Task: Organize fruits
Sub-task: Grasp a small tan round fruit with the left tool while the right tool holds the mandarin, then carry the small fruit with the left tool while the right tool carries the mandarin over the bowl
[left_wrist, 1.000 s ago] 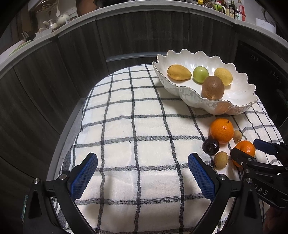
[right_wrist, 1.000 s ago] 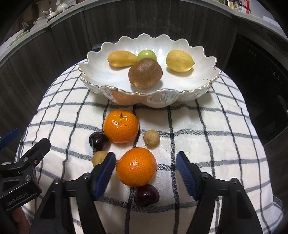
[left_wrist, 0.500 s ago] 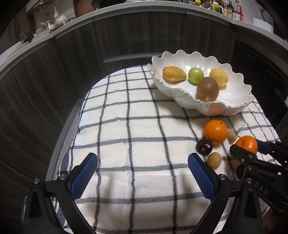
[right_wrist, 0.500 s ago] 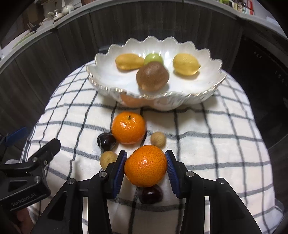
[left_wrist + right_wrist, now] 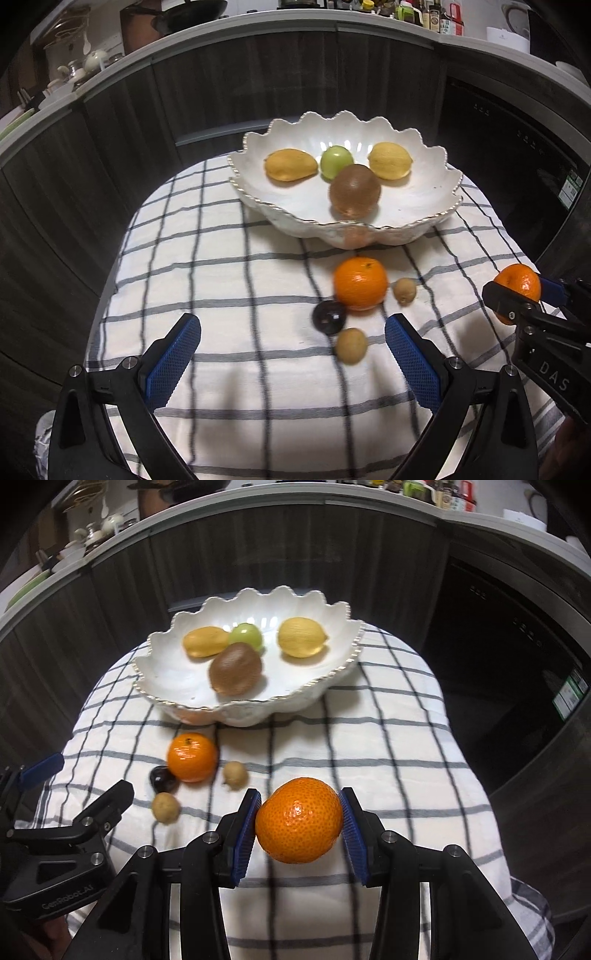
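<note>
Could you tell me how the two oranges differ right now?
The held orange is clamped between the right gripper's blue pads; the other orange lies free on the checked cloth, untouched. The held orange sits apart from the rest, while the other orange is beside a dark fruit and two small tan fruits. The other orange shows its stem spot on top; the held one shows only pitted skin. Both are round, glossy and outside the white bowl.

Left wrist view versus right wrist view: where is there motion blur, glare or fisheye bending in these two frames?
Left wrist view: cloth lines and loose fruit smear; bowl shows glare spots, counter edge bows. Right wrist view: the held mandarin is crisp between the right gripper pads, background softly blurred, corners dark.
</note>
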Demonstrator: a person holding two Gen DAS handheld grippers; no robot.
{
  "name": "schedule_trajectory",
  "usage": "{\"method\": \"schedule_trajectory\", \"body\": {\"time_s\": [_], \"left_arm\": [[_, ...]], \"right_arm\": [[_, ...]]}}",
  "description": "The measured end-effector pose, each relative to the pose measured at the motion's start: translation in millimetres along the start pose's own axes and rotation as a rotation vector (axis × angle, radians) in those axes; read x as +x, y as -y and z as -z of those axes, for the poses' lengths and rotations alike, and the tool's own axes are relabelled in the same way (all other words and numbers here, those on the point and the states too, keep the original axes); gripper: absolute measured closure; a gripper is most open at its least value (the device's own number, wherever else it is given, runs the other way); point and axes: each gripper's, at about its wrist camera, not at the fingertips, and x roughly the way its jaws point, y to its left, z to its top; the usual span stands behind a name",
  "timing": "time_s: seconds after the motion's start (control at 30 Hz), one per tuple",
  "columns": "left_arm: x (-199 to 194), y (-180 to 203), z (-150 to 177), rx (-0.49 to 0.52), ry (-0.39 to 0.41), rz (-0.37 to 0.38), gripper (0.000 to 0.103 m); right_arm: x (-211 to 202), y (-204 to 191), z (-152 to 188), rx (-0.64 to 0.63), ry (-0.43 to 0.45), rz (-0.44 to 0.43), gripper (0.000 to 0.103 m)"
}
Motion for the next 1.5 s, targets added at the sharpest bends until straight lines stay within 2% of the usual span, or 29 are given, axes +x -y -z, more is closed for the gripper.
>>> {"method": "schedule_trajectory", "body": {"time_s": [0.07,0.17,0.23,0.3,0.43,0.63,0.83,0.93,1.5], "left_arm": [[3.2,7.8,0.0,-0.001,0.001,0.002,0.003],[8.4,15.6,0.5,-0.009,0.001,0.002,0.011],[13.7,19.9,1.1,-0.008,-0.014,0.005,0.024],[21.0,24.5,2.6,-0.001,-0.039,0.009,0.03],[32.0,31.6,8.0,0.007,-0.07,0.001,0.036],[42.0,37.2,12.0,0.015,-0.108,0.007,0.062],[47.4,38.1,16.3,0.012,-0.125,0.02,0.066],[48.6,37.4,16.3,0.007,-0.131,0.027,0.077],[27.1,23.8,9.6,-0.015,-0.11,0.028,0.078]], "right_arm": [[0.9,7.3,0.4,0.016,-0.001,0.004,0.059],[3.7,15.6,0.2,0.036,-0.003,0.003,0.059],[4.8,18.0,0.3,0.043,-0.003,0.001,0.059],[6.4,19.6,0.6,0.048,-0.005,-0.005,0.059],[11.1,21.5,1.3,0.053,-0.014,-0.015,0.059],[15.1,22.8,1.8,0.06,-0.023,-0.017,0.058],[16.5,20.7,2.6,0.057,-0.031,-0.02,0.058],[17.0,19.5,3.0,0.052,-0.032,-0.02,0.058],[7.8,12.4,-1.9,0.04,-0.016,-0.029,0.058]]}}
